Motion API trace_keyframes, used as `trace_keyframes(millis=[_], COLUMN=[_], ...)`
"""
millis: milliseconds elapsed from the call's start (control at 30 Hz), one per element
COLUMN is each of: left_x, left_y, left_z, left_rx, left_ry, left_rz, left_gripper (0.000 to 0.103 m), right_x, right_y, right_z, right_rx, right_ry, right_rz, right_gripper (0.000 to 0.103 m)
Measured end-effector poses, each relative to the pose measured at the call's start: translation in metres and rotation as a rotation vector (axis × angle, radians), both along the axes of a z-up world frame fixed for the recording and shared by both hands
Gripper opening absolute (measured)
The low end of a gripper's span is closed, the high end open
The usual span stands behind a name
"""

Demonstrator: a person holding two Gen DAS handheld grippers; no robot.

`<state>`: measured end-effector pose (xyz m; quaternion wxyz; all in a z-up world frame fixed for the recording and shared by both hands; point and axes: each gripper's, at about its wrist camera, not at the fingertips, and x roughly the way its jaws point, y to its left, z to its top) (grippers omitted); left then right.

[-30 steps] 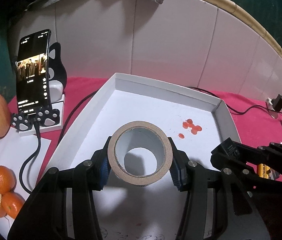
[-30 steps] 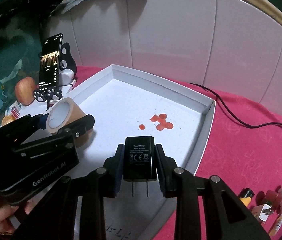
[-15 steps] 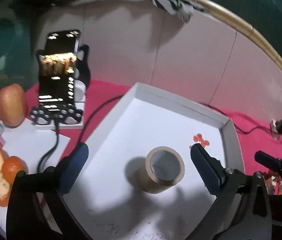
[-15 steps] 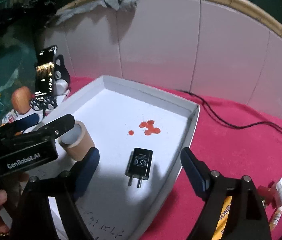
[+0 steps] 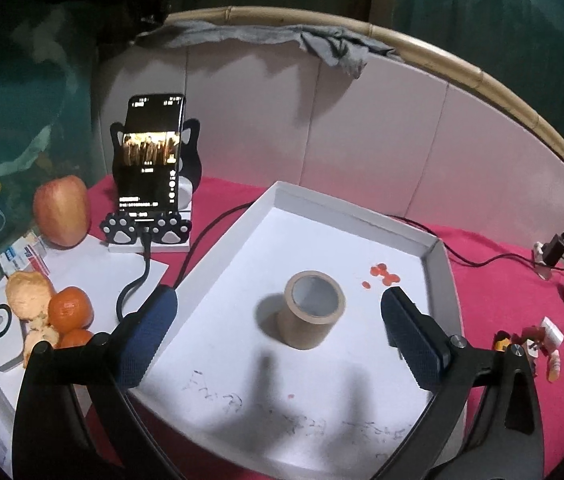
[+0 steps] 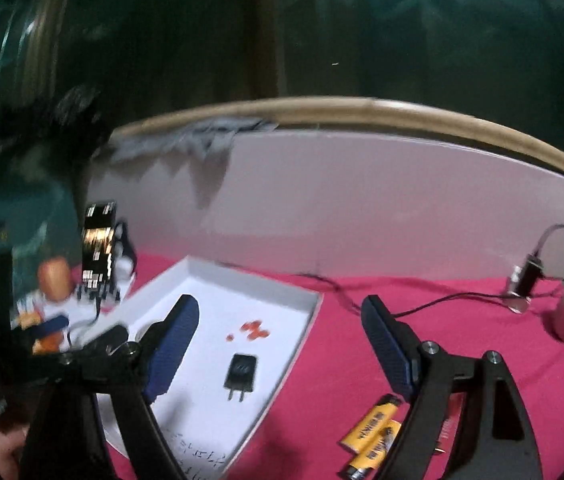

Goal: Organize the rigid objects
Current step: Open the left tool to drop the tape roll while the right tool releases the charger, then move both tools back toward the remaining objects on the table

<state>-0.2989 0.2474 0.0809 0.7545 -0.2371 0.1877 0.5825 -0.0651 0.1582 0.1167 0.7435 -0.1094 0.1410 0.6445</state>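
The left tongs (image 5: 278, 332) stood wide apart and held nothing; their jaws had just been opening. The roll of brown tape (image 5: 310, 309) stood on end ahead of them, touching neither blue pad, on the floor of the white tray (image 5: 437, 264). The right tongs (image 6: 278, 344) were also wide and empty, their jaws having just opened. The black plug adapter (image 6: 241, 372) lay flat in the tray near its right rim, prongs toward the camera, below some red spots (image 6: 254, 330). Two yellow batteries (image 6: 373, 436) lay on the red cloth (image 6: 361, 360) outside the tray. Farther left, a phone on a stand (image 5: 150, 164), an apple (image 5: 62, 210) and oranges (image 5: 70, 309) sat on the worktop.
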Motion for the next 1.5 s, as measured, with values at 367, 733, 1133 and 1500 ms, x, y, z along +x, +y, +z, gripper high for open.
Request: trace_keyframes(millis=[367, 733, 1133, 1500], left_x=[0.022, 0.107, 0.212, 0.236], left_y=[-0.032, -0.079, -0.137, -0.138], left_z=[0.015, 0.007, -0.058, -0.076], left_rx=[0.023, -0.013, -0.092, -0.088], left_ry=[-0.002, 0.015, 0.252, 0.363], left_rz=[-0.103, -0.447, -0.714, -0.784], left_gripper=[0.103, 0.103, 0.088, 0.075], right_x=[0.071, 0.168, 0.227, 0.232], right_y=[-0.058, -0.13, -0.133, -0.129], right_z=[0.027, 0.01, -0.079, -0.098], right_rx=[0.095, 0.154, -0.17, -0.208], right_ry=[0.205, 0.249, 0.377, 0.414], right_rz=[0.017, -0.214, -0.381, -0.33], right_gripper=[0.102, 0.103, 0.103, 0.103])
